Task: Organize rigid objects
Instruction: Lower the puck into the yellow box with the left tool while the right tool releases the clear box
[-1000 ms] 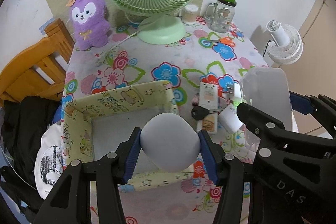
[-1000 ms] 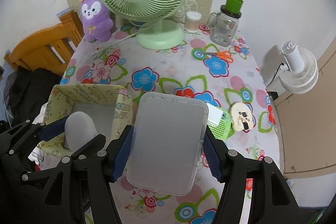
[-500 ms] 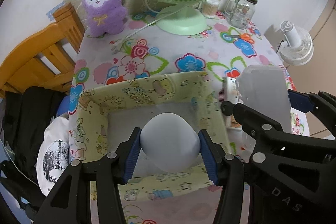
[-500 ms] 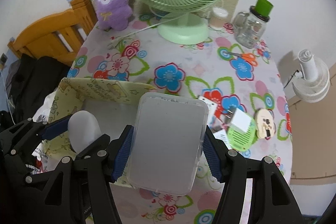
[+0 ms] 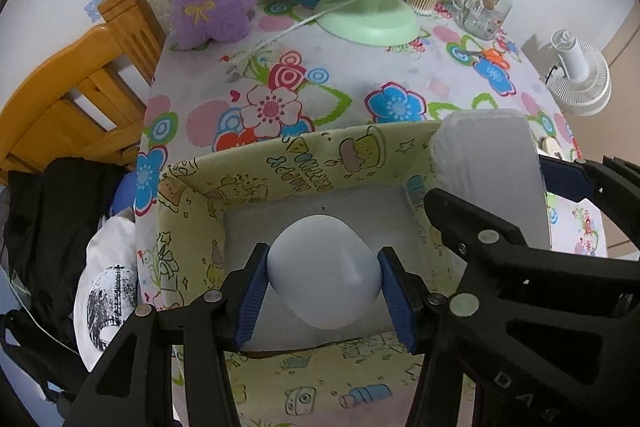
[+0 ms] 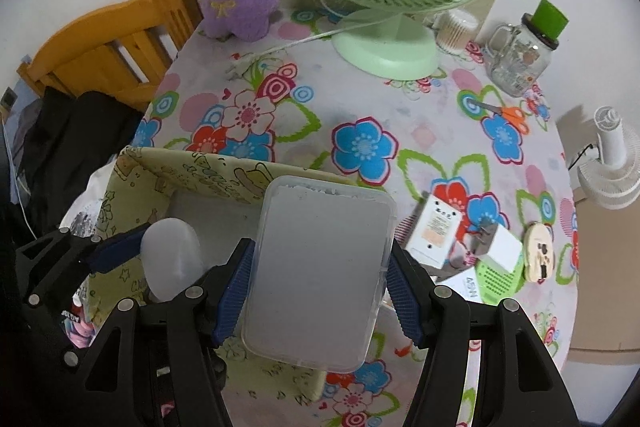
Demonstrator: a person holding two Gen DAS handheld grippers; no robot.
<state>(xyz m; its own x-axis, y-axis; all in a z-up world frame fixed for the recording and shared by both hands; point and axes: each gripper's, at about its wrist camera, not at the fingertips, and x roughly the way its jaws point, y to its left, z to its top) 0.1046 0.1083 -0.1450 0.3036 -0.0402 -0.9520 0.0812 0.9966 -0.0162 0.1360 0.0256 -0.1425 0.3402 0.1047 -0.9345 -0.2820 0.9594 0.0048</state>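
Now my left tongs (image 5: 323,281) grip the white pod (image 5: 323,273) over the bin (image 5: 280,163); my right tongs (image 6: 320,287) clamp the clear box (image 6: 320,267) beside it.

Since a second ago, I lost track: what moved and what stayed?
Both grippers came forward and down over the yellow box. The left gripper now holds its white rounded case above the box's inside; the right gripper holds the clear plastic case over its right wall. Both grips unchanged; nothing released.
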